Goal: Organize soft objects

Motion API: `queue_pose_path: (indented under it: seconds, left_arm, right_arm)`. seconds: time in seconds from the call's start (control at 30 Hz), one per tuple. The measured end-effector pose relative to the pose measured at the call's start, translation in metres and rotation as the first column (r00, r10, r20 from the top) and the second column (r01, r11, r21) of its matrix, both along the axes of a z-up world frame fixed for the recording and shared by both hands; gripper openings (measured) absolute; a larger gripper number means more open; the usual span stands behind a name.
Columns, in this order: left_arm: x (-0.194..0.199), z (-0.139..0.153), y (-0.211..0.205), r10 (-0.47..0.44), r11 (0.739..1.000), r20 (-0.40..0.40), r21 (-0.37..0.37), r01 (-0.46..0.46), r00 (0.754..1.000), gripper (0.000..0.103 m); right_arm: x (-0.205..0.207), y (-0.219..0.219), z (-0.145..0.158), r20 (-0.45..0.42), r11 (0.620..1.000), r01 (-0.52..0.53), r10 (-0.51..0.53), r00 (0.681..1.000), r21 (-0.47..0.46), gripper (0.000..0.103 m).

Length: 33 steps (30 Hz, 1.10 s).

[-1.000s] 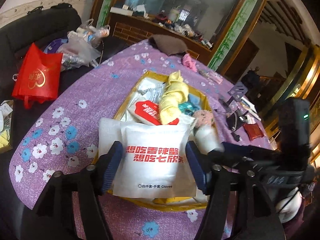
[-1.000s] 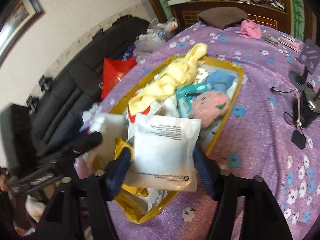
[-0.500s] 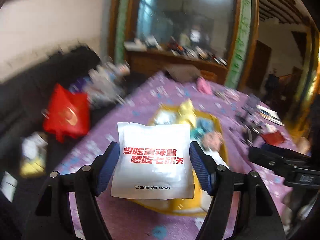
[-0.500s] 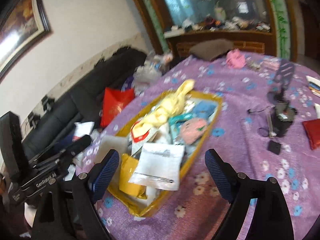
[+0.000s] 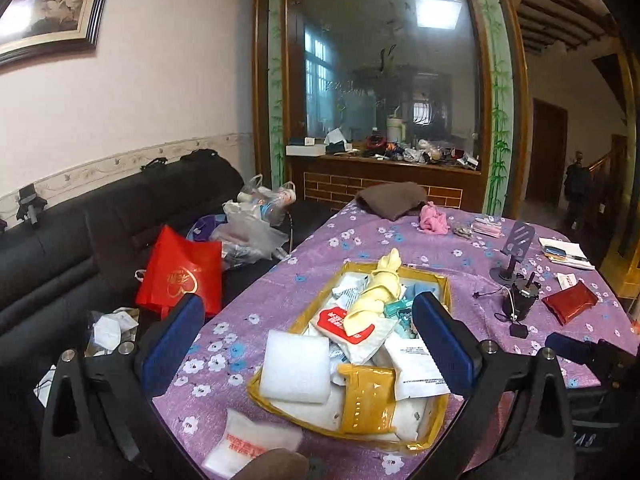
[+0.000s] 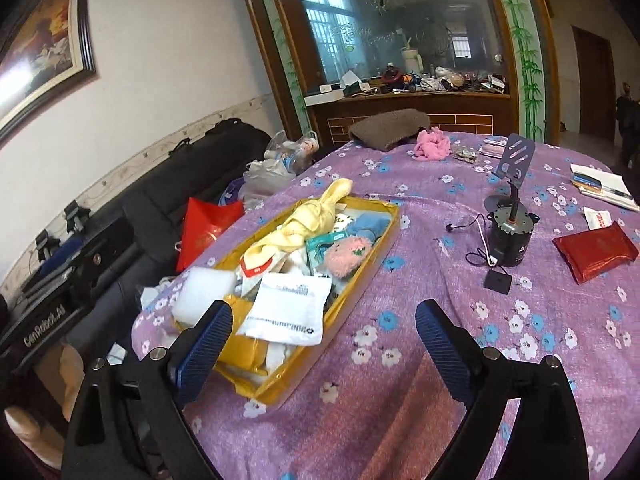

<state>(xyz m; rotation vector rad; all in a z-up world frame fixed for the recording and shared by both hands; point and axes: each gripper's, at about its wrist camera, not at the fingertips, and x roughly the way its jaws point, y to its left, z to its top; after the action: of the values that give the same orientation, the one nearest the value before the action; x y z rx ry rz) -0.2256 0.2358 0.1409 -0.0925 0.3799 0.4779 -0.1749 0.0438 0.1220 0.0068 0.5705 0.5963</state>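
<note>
A yellow tray (image 5: pixel 424 432) on the purple flowered table holds a heap of soft things: a knotted yellow cloth (image 5: pixel 380 292), a white foam pad (image 5: pixel 296 364), a white printed packet (image 6: pixel 288 308) and a pink fuzzy ball (image 6: pixel 346 256). A white glove packet with red letters (image 5: pixel 248 446) lies on the tablecloth in front of the tray, partly hidden at the frame's bottom edge. My left gripper (image 5: pixel 308 344) hangs above the tray's near end, jaws opening wide, nothing between them. My right gripper (image 6: pixel 322 340) hovers by the tray's (image 6: pixel 280 388) near right corner, jaws opening, also empty.
On the table's right stand a phone holder (image 6: pixel 514 160) and a black motor with cables (image 6: pixel 510 240), beside a red pouch (image 6: pixel 596 248). A pink cloth (image 6: pixel 432 144) and a brown cloth (image 6: pixel 388 126) lie at the far edge. A black sofa with a red bag (image 5: pixel 180 276) runs along the left.
The left gripper rose, drew back and let go of the red-lettered packet, which now lies before the tray. The right gripper released the printed packet onto the tray and backed away.
</note>
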Motion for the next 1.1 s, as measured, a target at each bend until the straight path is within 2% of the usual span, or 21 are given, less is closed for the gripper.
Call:
queue_pose_path:
  seconds: [0.17, 0.37, 0.53, 1.1]
  left_arm:
    - [0.005, -0.005, 0.008, 0.054, 0.998, -0.050, -0.024, -0.055, 0.997, 0.103]
    - [0.014, -0.018, 0.012, 0.034, 0.997, -0.112, -0.067, -0.042, 0.993, 0.103]
    - [0.018, -0.024, 0.010, 0.031, 0.997, -0.143, -0.068, -0.041, 0.989, 0.103]
    - [0.022, -0.029, 0.007, 0.017, 0.997, -0.179, -0.075, -0.031, 0.984, 0.103]
  right_arm:
    - [0.002, 0.011, -0.003, -0.012, 1.000, -0.014, 0.014, 1.000, -0.027, 0.095]
    - [0.012, 0.016, -0.008, -0.041, 0.999, -0.013, 0.012, 0.999, -0.035, 0.095]
    - [0.019, 0.014, -0.013, -0.062, 1.000, -0.005, 0.003, 0.998, -0.027, 0.095]
    - [0.020, 0.018, -0.021, -0.067, 0.998, 0.006, -0.010, 0.998, -0.056, 0.095]
